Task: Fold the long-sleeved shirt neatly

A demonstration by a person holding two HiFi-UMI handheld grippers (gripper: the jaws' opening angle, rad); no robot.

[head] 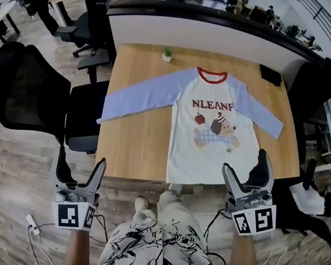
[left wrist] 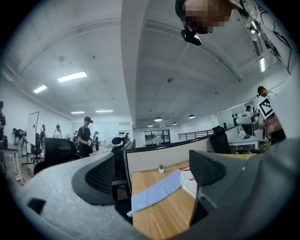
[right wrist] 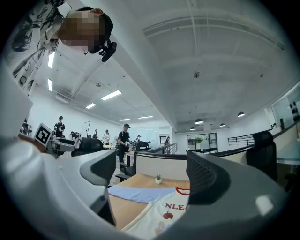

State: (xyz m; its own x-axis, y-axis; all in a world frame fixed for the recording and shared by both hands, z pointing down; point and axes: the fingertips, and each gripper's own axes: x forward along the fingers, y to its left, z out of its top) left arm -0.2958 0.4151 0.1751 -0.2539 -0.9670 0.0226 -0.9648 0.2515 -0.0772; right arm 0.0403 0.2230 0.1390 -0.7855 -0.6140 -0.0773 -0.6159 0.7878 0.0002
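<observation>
A long-sleeved shirt (head: 209, 136) lies flat and face up on the wooden table (head: 132, 142), white body with a printed picture, red collar, light blue sleeves spread to both sides. Its left sleeve (head: 143, 97) reaches the table's left edge. My left gripper (head: 80, 168) is held open off the table's near left corner, with nothing between its jaws. My right gripper (head: 245, 166) stands open over the near right edge, just beside the shirt's hem. The left gripper view shows the blue sleeve (left wrist: 154, 192); the right gripper view shows the shirt (right wrist: 164, 211).
A small potted plant (head: 167, 53) stands at the table's far edge, a dark flat object (head: 270, 75) at the far right corner. Black office chairs (head: 33, 97) stand left of the table and another (head: 314, 91) at the right. A partition wall (head: 213, 36) borders the far side.
</observation>
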